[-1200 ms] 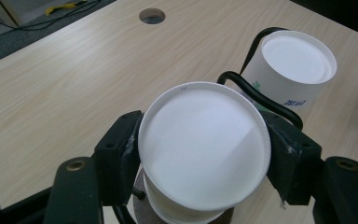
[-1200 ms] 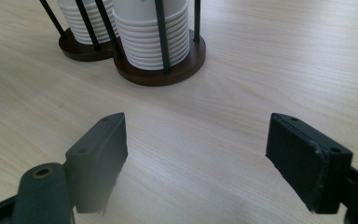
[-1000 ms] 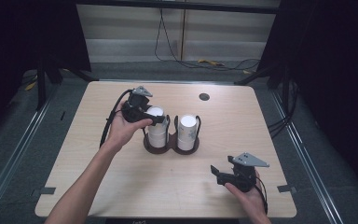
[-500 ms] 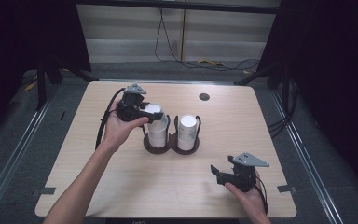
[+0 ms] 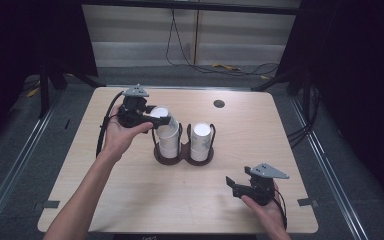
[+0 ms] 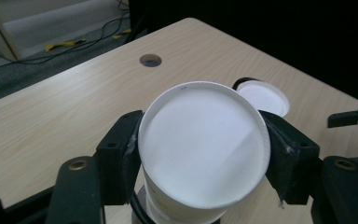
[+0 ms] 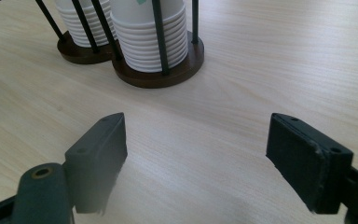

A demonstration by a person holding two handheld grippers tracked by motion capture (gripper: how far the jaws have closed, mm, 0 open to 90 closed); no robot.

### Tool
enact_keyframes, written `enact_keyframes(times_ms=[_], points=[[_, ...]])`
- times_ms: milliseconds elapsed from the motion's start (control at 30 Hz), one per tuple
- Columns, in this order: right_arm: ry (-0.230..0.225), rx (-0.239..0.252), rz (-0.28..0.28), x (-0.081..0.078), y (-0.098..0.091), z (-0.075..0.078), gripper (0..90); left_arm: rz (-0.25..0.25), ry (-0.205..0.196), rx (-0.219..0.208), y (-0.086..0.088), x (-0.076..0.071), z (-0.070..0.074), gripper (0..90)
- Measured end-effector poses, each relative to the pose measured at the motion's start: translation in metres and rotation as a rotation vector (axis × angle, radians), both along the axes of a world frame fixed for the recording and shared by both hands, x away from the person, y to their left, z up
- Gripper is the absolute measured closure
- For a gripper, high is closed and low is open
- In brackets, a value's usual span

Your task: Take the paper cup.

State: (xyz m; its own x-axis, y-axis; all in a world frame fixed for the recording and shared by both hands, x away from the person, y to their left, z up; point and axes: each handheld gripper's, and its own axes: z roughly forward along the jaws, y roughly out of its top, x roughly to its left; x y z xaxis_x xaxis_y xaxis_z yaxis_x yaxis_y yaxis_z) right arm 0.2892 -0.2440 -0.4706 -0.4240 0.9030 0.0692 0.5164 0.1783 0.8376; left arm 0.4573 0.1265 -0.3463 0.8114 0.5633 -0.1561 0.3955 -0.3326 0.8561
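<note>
Near the middle of the surface (image 5: 130, 200), the left hand-held gripper (image 5: 152, 120) clamps the top paper cup (image 5: 165, 127) above its stack in the holder (image 5: 182, 155), where a tilted pull could drag nested cups along, while the right hand-held gripper (image 5: 235, 185) waits wide open.

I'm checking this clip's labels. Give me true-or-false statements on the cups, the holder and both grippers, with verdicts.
1. The left gripper is clamped on a white paper cup. True.
2. That cup lies flat on the table. False: it is held at the top of the left stack in the cup holder.
3. The right gripper holds a cup. False: its jaws are open over bare wood.
4. The holder carries two cup stacks. True.
</note>
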Motion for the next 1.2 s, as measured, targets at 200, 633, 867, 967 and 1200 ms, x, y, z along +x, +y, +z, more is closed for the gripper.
enact_keyframes(times_ms=[200,633,867,967,1200], points=[[-0.003,0.014,-0.005,0.000,0.000,0.001,19.7,-0.020,-0.023,-0.042,0.004,-0.007,0.005,35.8],[-0.019,0.074,0.022,-0.001,0.001,0.005,17.4,-0.043,-0.028,-0.106,0.009,-0.030,0.000,35.7],[-0.026,0.077,0.070,-0.001,0.010,0.008,16.3,-0.066,-0.028,-0.145,0.011,-0.038,-0.006,35.7],[-0.033,0.088,0.093,0.000,0.014,0.012,15.7,-0.058,-0.036,-0.139,0.010,-0.043,-0.009,35.6],[-0.054,0.102,0.196,0.006,0.031,0.021,15.7,-0.077,-0.034,-0.127,0.004,-0.055,-0.016,35.4]])
